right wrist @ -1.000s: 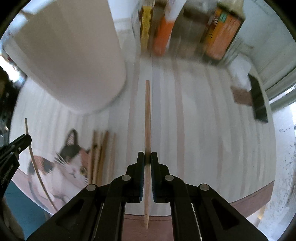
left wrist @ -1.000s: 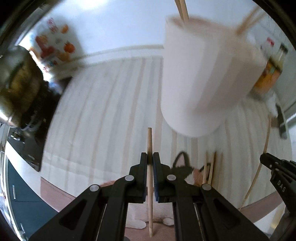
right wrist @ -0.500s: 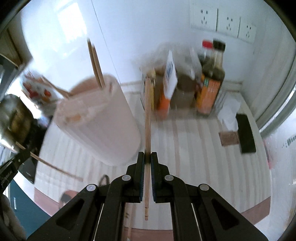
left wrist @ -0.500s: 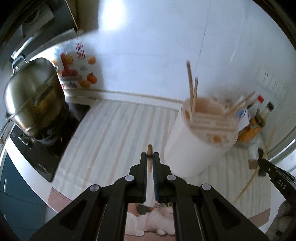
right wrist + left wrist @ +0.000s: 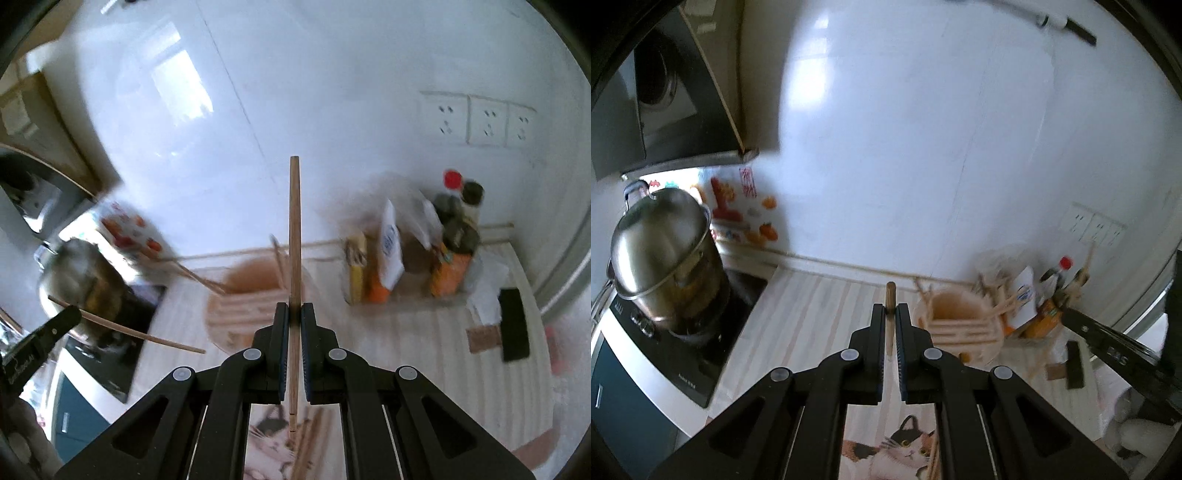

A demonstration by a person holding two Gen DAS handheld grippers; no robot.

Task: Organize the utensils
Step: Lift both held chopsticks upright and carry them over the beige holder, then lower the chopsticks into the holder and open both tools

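Note:
My left gripper point(image 5: 890, 308) is shut on a wooden chopstick point(image 5: 889, 295), held high above the counter. My right gripper point(image 5: 291, 308) is shut on another wooden chopstick point(image 5: 294, 229) that points up and away. The round utensil holder point(image 5: 958, 325) stands below and ahead, with several chopsticks leaning in it; it also shows in the right wrist view point(image 5: 247, 299). More loose chopsticks point(image 5: 308, 446) lie on the cat-print mat point(image 5: 901, 443) beneath the grippers. The left gripper with its chopstick shows at the left of the right wrist view point(image 5: 40, 339).
A steel pot point(image 5: 661, 258) sits on the stove point(image 5: 683, 354) at the left. Sauce bottles and packets point(image 5: 417, 251) crowd the back right by the wall. A dark block point(image 5: 513, 325) lies on the striped counter point(image 5: 809, 317) at the right.
Both grippers have risen well above the counter with their chopsticks; the utensil holder now looks small and below, where it filled the view a second ago.

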